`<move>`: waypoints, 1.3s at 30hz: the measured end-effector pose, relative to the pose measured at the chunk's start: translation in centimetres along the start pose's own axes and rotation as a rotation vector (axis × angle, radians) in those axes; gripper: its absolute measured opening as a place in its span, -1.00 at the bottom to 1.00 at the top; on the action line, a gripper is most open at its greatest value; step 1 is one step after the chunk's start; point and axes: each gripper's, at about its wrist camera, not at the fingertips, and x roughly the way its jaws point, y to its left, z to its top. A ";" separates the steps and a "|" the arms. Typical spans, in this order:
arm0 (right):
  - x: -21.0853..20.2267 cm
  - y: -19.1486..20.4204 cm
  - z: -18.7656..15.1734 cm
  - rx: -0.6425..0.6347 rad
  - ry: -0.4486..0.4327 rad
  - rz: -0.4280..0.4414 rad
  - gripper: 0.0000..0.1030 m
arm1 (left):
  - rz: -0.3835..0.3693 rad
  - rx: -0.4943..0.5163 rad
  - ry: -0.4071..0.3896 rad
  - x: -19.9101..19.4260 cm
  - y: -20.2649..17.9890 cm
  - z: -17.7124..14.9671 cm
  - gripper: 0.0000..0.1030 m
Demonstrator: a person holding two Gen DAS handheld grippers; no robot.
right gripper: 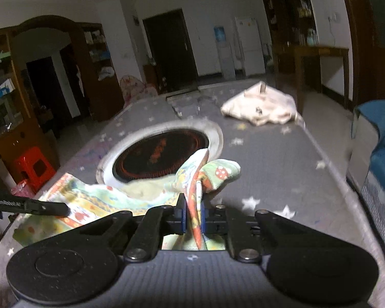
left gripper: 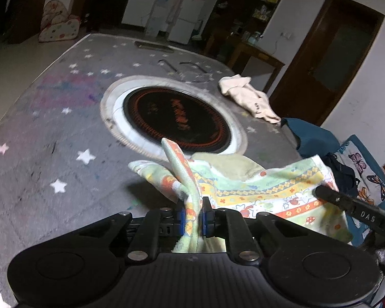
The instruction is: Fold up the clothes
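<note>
The left gripper [left gripper: 194, 211] had its blue pads clamped on a bunched edge of the patterned cloth [left gripper: 264, 190], a pale green and yellow piece printed with orange flowers and mushrooms, and the fabric ran up and out between the closed jaws. The right gripper [right gripper: 193, 214] pinched another edge of the same patterned cloth [right gripper: 100, 200] in the same way, its pads pressed on a thin upright fold. Each hand seemed to hold one end of a single edge, probably so the cloth could be spread taut between them and laid over itself in a clean fold. In the left wrist view the right gripper's finger reached in from the right border against the cloth, and in the right wrist view the left gripper's finger came in from the left, so the two tools worked close together. The cloth hung just above the grey star-printed table cover [left gripper: 64, 133], at the near rim of the round black cooktop [left gripper: 175, 119]. A cream garment [right gripper: 261, 107] lay crumpled at the far right of the table, well apart, apparently waiting its turn.
</note>
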 end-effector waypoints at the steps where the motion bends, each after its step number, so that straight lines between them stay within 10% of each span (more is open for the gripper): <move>1: -0.5 0.1 0.3 -0.013 -0.013 -0.004 -0.83 | -0.002 0.006 -0.004 -0.1 -0.4 0.2 -0.76; 22: -7.7 -1.5 5.1 -0.110 -0.194 -0.110 -0.83 | -0.019 0.197 -0.122 -2.4 -10.2 4.0 -0.76; 39: -5.4 -4.5 3.4 -0.077 -0.127 -0.181 -0.83 | 0.008 0.261 -0.023 3.4 -12.2 3.7 -0.76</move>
